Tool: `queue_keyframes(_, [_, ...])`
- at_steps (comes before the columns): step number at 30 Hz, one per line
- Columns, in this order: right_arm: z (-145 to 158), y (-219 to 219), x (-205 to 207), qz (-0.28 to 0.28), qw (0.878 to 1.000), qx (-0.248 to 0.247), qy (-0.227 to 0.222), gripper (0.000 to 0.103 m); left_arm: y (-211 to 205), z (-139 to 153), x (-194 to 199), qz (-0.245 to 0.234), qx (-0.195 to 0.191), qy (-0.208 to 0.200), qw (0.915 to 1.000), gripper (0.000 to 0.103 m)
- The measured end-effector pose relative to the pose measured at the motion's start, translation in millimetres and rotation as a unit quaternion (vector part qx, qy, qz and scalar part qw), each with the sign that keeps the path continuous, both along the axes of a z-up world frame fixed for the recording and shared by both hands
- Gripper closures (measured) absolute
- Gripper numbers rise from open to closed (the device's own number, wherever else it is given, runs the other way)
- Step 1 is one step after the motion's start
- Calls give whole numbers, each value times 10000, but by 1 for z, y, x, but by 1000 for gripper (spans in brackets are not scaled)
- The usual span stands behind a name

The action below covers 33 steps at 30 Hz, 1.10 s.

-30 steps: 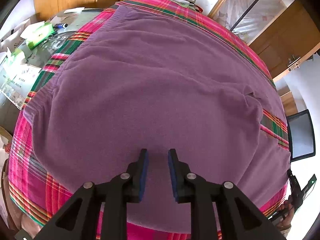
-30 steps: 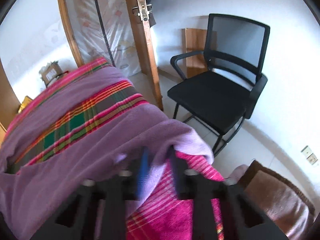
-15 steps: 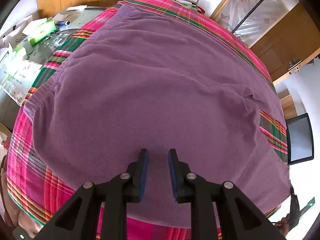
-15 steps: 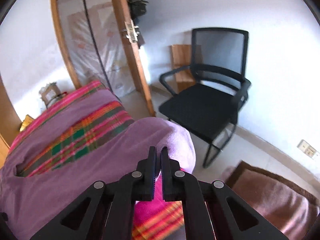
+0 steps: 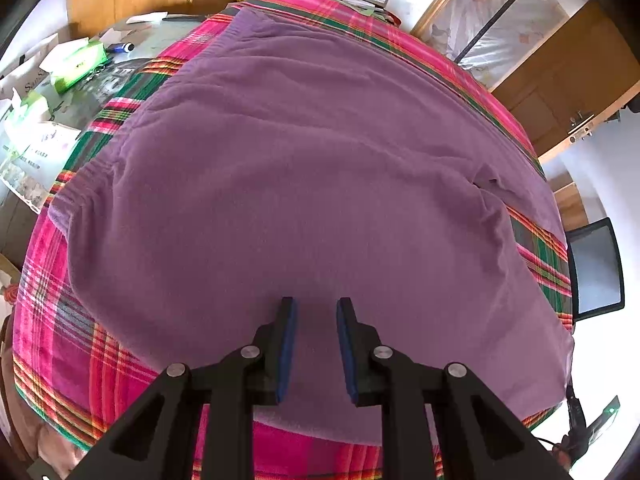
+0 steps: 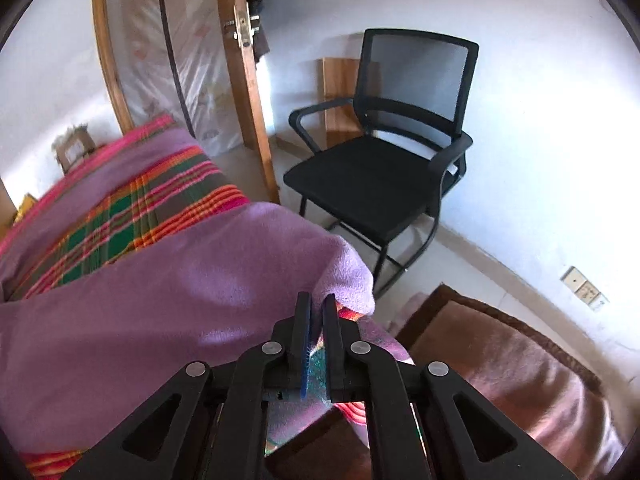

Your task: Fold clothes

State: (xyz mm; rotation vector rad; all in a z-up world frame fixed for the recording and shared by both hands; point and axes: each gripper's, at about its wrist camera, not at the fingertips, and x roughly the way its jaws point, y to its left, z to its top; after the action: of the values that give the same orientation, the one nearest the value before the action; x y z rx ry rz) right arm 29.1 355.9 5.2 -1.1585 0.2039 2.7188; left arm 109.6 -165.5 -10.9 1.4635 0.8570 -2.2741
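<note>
One big purple fleece (image 5: pixel 304 184) is lying limp across the plaid table (image 5: pixel 60 344), so I'm guessing corners grip best: right gripper (image 6: pixel 316 312) is nearly shut, pinching the table-edge corner, left gripper (image 5: pixel 316 320) is hovering half-open, empty.

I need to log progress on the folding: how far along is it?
Barely begun. Done: the purple fleece garment lies spread flat on the plaid blanket, no fold visible. In hand: the right gripper pinches its corner at the edge; the left gripper is open above the hem. Left: every fold.
</note>
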Motion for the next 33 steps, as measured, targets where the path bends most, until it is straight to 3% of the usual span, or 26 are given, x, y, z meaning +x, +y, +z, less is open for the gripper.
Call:
queue_keyframes(10, [26, -14, 2, -260, 9984, 483, -111, 90, -3, -2, 0, -314, 276, 37, 9991, 82])
queue_keyframes(14, [23, -6, -3, -821, 9922, 843, -400, 87, -8, -2, -1, -429, 345, 46, 9985, 82])
queue_keyframes(17, [26, 10, 1, -1263, 9892, 615, -412, 87, -17, 1, -1, -465, 325, 142, 9983, 82])
queue_keyframes(19, [35, 4, 1, -1194, 9911, 558, -205, 87, -19, 4, -6, -457, 351, 266, 9980, 82])
queue_keyframes(23, [60, -62, -13, 254, 9984, 300, 416, 85, -20, 4, -16, -483, 444, 344, 9973, 82])
queue_keyframes(25, [67, -115, -27, 1437, 9886, 98, 441, 85, -20, 3, -19, -509, 513, 374, 9967, 82])
queue_keyframes(27, [72, -169, -35, 2551, 9655, -74, 515, 85, -18, 1, -22, -519, 548, 345, 9966, 82])
queue_keyframes(29, [73, -223, -41, 3588, 9317, -200, 527, 84, -16, -1, -25, -530, 559, 313, 9965, 82])
queue_keyframes(33, [65, -298, -62, 4539, 8870, -849, 89, 84, -16, 4, -32, -613, 486, 373, 9962, 82])
